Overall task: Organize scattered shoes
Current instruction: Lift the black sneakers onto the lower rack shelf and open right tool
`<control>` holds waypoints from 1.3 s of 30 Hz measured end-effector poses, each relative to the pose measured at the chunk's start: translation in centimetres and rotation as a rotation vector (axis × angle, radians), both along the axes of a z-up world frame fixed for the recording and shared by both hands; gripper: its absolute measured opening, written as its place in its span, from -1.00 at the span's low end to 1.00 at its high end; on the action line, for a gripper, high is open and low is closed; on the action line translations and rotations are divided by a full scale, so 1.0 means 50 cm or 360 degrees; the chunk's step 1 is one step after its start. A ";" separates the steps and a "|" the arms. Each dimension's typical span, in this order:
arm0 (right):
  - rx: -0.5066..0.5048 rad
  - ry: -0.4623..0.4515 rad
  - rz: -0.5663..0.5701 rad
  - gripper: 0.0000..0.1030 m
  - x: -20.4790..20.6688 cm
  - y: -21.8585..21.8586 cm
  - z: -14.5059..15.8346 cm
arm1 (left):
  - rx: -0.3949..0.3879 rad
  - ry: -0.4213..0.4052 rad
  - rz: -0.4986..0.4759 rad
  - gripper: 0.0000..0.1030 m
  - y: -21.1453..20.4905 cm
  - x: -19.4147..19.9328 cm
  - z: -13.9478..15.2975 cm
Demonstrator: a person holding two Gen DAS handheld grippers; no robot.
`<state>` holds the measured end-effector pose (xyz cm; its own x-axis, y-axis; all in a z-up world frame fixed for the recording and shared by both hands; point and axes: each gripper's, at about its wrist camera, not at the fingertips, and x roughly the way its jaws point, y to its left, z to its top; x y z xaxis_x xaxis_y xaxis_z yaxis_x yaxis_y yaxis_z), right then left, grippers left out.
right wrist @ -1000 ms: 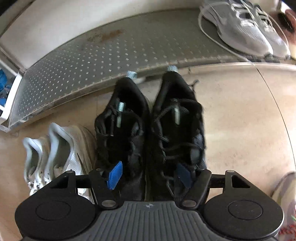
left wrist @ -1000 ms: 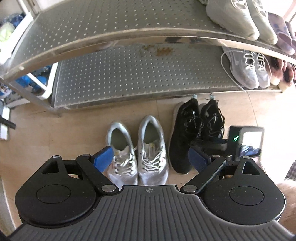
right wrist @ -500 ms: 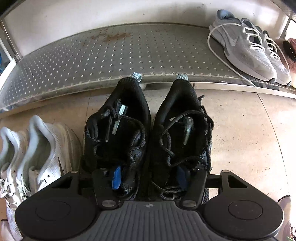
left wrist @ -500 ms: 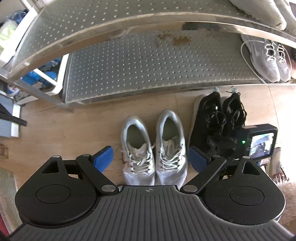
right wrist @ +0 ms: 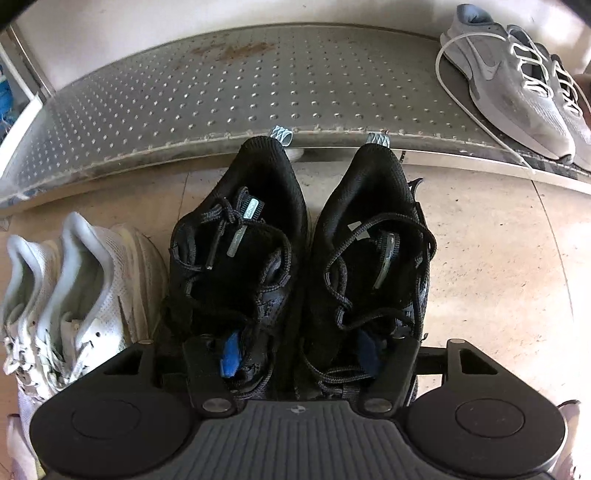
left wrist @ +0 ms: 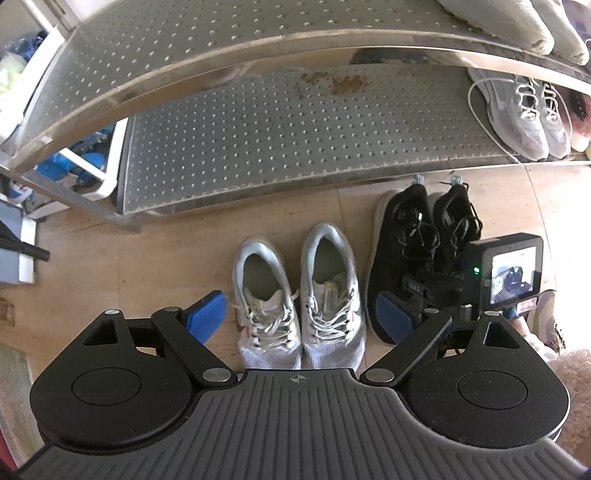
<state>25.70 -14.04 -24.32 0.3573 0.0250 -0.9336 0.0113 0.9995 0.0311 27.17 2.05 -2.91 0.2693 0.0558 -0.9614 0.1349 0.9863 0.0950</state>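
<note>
A pair of black sneakers (right wrist: 295,240) stands on the floor, heels toward the bottom shelf. My right gripper (right wrist: 299,354) is low over them, one blue pad (right wrist: 229,354) inside each shoe. The shoes' inner walls lie between the jaws, which are opening. In the left wrist view that gripper's camera body (left wrist: 513,269) sits over the black sneakers (left wrist: 417,236). Next to them stands a pair of white sneakers (left wrist: 299,295). My left gripper (left wrist: 301,317) hangs open above the white pair, a pad on either side and touching nothing.
A metal shoe rack has a perforated bottom shelf (left wrist: 295,140) and an upper shelf (left wrist: 221,44). Grey sneakers (right wrist: 517,74) with a white cord sit at the shelf's right end. More shoes lie on the upper shelf (left wrist: 498,22). White frames and blue items (left wrist: 81,166) stand left.
My right gripper sank lower into the black pair, and its pads now stand slightly wider than half a second ago. The white pair came to sit centred between my left pads.
</note>
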 end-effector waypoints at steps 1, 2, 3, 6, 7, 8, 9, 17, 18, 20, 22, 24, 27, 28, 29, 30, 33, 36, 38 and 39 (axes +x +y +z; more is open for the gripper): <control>-0.0014 0.0000 -0.0002 0.41 0.001 0.001 -0.001 | -0.0001 -0.0001 -0.0001 0.79 0.000 -0.001 0.001; -0.0015 0.0000 -0.0003 0.41 0.001 0.003 -0.002 | -0.0002 -0.0003 -0.0002 0.79 0.000 -0.002 0.001; -0.0015 0.0002 -0.0001 0.41 0.001 0.005 -0.003 | -0.0003 -0.0005 -0.0003 0.79 0.000 -0.003 0.002; -0.0021 0.0007 0.0006 0.26 0.002 0.010 -0.005 | -0.0003 -0.0008 -0.0002 0.79 0.002 -0.007 0.003; -0.0027 0.0005 0.0006 0.11 0.001 0.010 -0.004 | -0.0005 -0.0011 -0.0004 0.79 0.002 -0.009 0.005; -0.0034 0.0002 0.0006 -0.06 0.000 0.009 -0.003 | -0.0007 -0.0014 -0.0006 0.79 0.003 -0.011 0.006; -0.0044 -0.0004 0.0022 -0.14 -0.003 0.010 0.002 | -0.0009 -0.0018 -0.0008 0.79 0.003 -0.013 0.007; -0.0203 -0.0007 0.0219 -0.54 -0.051 0.007 0.045 | -0.0051 -0.0081 -0.0014 0.79 0.003 -0.037 0.040; -0.0188 0.0008 0.0209 -0.54 -0.061 -0.002 0.055 | -0.0063 -0.0097 -0.0015 0.79 0.003 -0.040 0.048; -0.0155 0.0037 0.0184 -0.55 -0.082 -0.019 0.076 | -0.0086 -0.0130 -0.0022 0.79 0.001 -0.046 0.063; -0.0103 0.0059 0.0114 -0.55 -0.097 -0.027 0.098 | -0.0100 -0.0159 -0.0031 0.79 -0.001 -0.052 0.075; -0.0047 0.0070 0.0046 -0.55 -0.113 -0.037 0.122 | -0.0132 -0.0220 -0.0062 0.79 -0.005 -0.064 0.098; 0.0024 0.0050 -0.0011 -0.55 -0.154 -0.051 0.184 | -0.0186 -0.0281 -0.0095 0.79 -0.007 -0.075 0.122; 0.0032 0.0034 -0.0008 -0.55 -0.164 -0.050 0.205 | -0.0200 -0.0297 -0.0100 0.79 -0.007 -0.077 0.128; 0.0039 0.0017 0.0000 -0.55 -0.172 -0.044 0.225 | -0.0215 -0.0316 -0.0106 0.79 -0.007 -0.079 0.135; 0.0053 -0.0002 0.0010 -0.55 -0.176 -0.046 0.244 | -0.0228 -0.0342 -0.0108 0.79 -0.005 -0.078 0.145; 0.0106 -0.0064 0.0041 -0.55 -0.184 -0.044 0.303 | -0.0245 -0.0400 -0.0096 0.79 0.000 -0.079 0.164; 0.0188 -0.0207 0.0087 -0.55 -0.192 -0.040 0.409 | -0.0260 -0.0462 -0.0070 0.79 0.014 -0.082 0.190; 0.0219 -0.0299 0.0110 -0.55 -0.183 -0.032 0.463 | -0.0244 -0.0526 -0.0054 0.79 0.032 -0.079 0.208; 0.0235 -0.0351 0.0124 -0.55 -0.175 -0.027 0.493 | -0.0196 -0.0609 -0.0032 0.79 0.050 -0.074 0.223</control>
<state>16.96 -15.41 0.32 0.5434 0.1905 -0.8176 -0.0887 0.9815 0.1697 23.49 4.56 8.24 0.6091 -0.0626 -0.7906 0.1323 0.9909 0.0235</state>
